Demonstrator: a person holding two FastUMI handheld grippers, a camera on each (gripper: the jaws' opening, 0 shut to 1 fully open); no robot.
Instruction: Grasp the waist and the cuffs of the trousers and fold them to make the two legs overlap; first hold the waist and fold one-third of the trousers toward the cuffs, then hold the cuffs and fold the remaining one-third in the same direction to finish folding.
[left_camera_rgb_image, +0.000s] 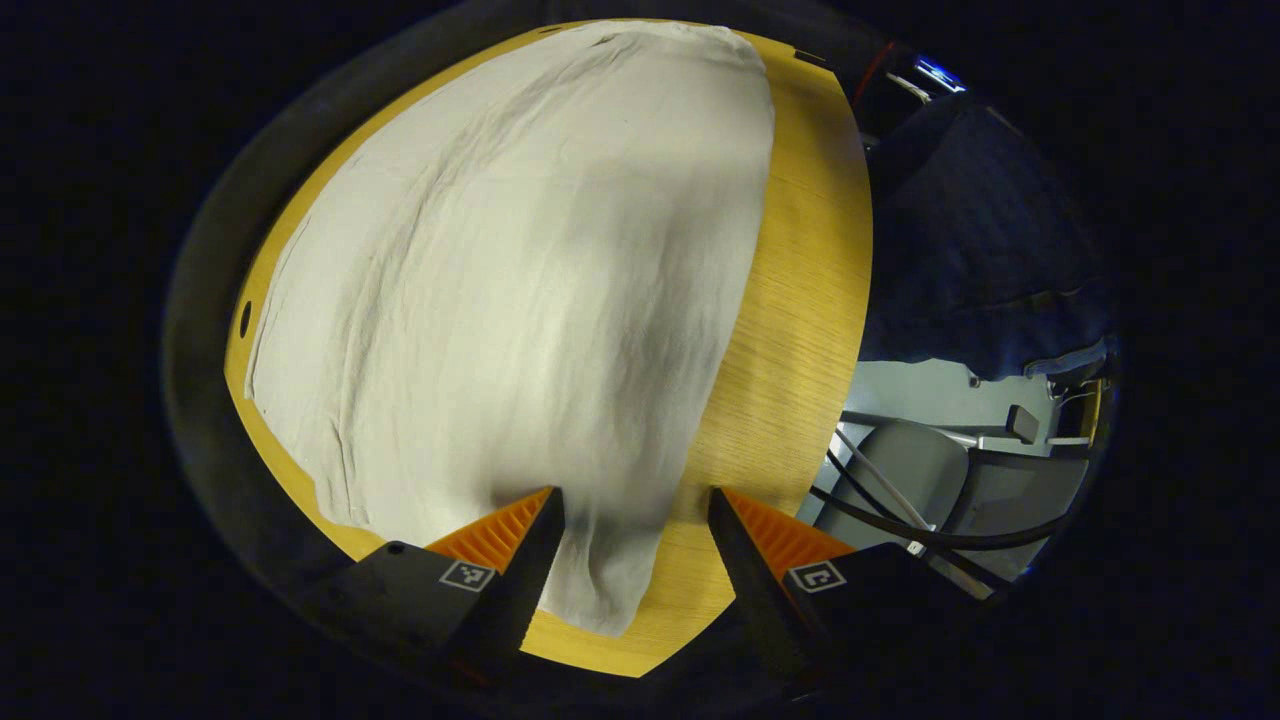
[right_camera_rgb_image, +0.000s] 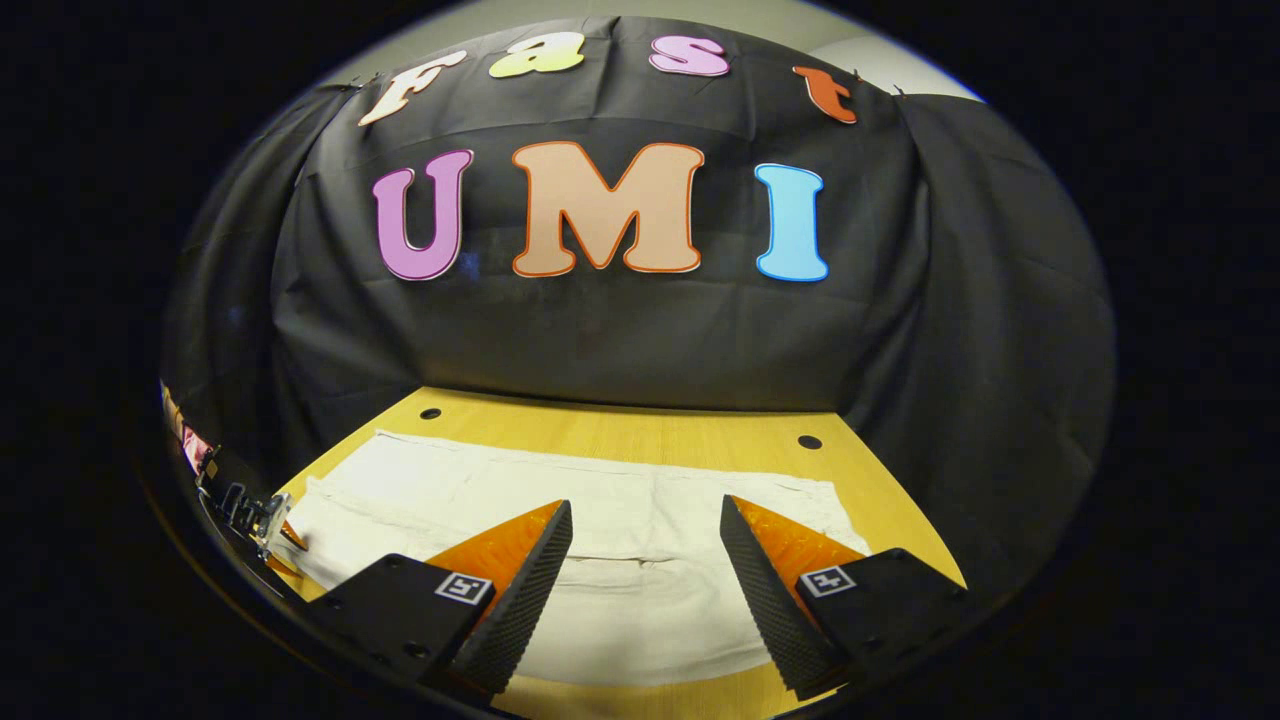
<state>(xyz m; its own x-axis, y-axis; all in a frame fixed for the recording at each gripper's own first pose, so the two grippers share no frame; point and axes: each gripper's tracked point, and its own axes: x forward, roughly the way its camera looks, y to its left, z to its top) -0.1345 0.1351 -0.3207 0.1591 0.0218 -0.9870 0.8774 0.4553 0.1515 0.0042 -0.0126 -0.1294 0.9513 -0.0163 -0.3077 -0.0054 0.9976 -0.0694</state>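
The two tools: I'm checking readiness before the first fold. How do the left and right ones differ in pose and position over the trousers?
The left tool looks steeply down along the trousers and sits at a narrow end near the table edge; the right tool looks more level, toward the booth wall, across the trousers' width. A strip of cloth lies between the left tool's fingers; flat cloth lies under the right's. Both are open, holding nothing.

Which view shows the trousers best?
Left gripper view: it looks down on the trousers, spread flat across the wooden table. The right gripper view catches them low and foreshortened, partly behind the open right gripper.
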